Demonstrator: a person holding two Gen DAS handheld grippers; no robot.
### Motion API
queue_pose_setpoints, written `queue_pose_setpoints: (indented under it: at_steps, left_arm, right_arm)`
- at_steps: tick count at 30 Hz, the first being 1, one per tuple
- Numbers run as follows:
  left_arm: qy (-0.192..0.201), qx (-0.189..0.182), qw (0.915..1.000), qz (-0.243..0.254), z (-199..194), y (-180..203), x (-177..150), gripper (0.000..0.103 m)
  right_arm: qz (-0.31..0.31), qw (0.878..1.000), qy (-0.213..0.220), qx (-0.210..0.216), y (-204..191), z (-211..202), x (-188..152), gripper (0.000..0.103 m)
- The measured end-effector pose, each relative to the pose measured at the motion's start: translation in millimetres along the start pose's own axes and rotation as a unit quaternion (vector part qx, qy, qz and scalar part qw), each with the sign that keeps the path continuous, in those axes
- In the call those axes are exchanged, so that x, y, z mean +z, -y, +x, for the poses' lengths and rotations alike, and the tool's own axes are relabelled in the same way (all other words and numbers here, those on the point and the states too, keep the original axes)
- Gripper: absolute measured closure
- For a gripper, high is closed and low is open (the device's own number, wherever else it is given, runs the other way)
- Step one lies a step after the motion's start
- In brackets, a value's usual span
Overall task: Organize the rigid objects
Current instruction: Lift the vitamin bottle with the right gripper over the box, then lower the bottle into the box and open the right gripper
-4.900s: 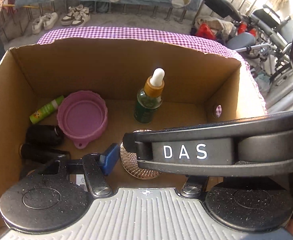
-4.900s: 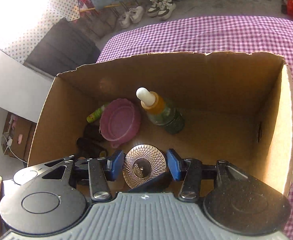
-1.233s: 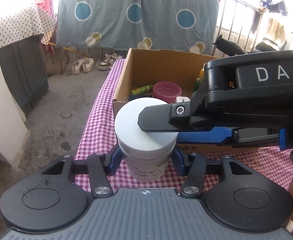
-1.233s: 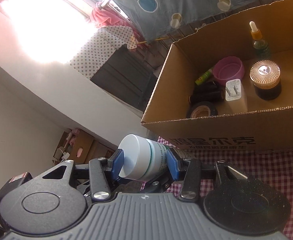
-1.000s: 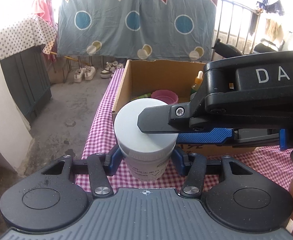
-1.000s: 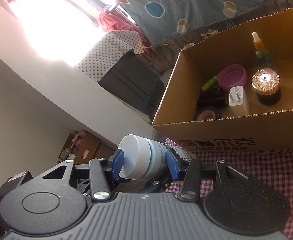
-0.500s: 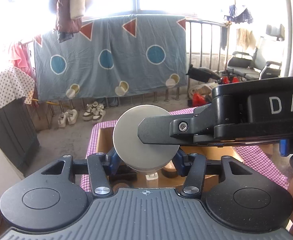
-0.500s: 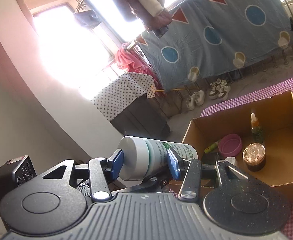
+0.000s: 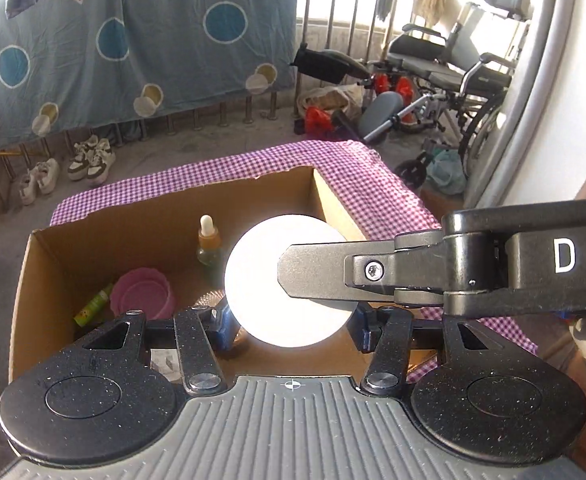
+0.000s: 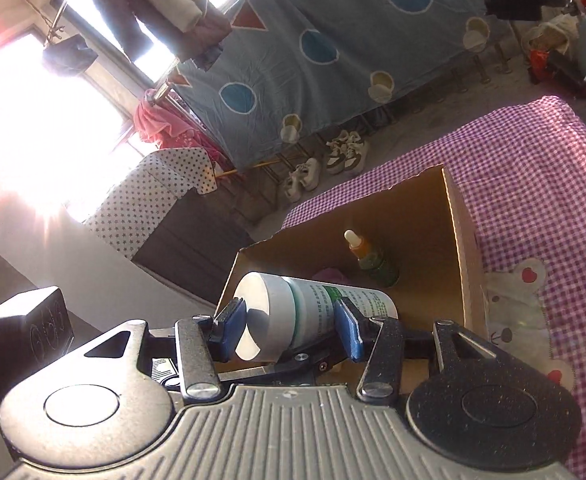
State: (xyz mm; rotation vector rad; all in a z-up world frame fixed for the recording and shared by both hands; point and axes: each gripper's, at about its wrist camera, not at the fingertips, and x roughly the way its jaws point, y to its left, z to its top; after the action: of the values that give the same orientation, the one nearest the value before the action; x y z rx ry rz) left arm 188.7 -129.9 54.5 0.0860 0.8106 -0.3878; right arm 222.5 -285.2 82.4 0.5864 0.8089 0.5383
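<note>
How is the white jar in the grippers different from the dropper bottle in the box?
The white jar is wide, with a flat lid; the dropper bottle is slim, green, orange-collared. The jar is tipped sideways, held by both grippers above the cardboard box; the bottle stands upright inside. Both are capped containers.

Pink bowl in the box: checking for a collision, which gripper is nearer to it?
Left, probably. The left gripper holds the white jar just right of the pink bowl; the right gripper reaches in from further right, jar between.
</note>
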Motion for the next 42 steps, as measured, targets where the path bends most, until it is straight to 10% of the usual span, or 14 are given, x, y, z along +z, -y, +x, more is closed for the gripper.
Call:
queue_pose_setpoints:
  at_steps: [25, 42]
  left_arm:
    - [-0.106, 0.004, 0.9943, -0.011, 64, 8, -3, 0.044]
    - [0.015, -0.015, 0.9995, -0.024, -10, 8, -8, 0.004]
  right_arm:
    - [0.036, 0.999, 0.026, -0.018, 65, 0, 6, 0.046]
    - [0.036, 0.988, 0.151, -0.023, 32, -79, -40, 0.026]
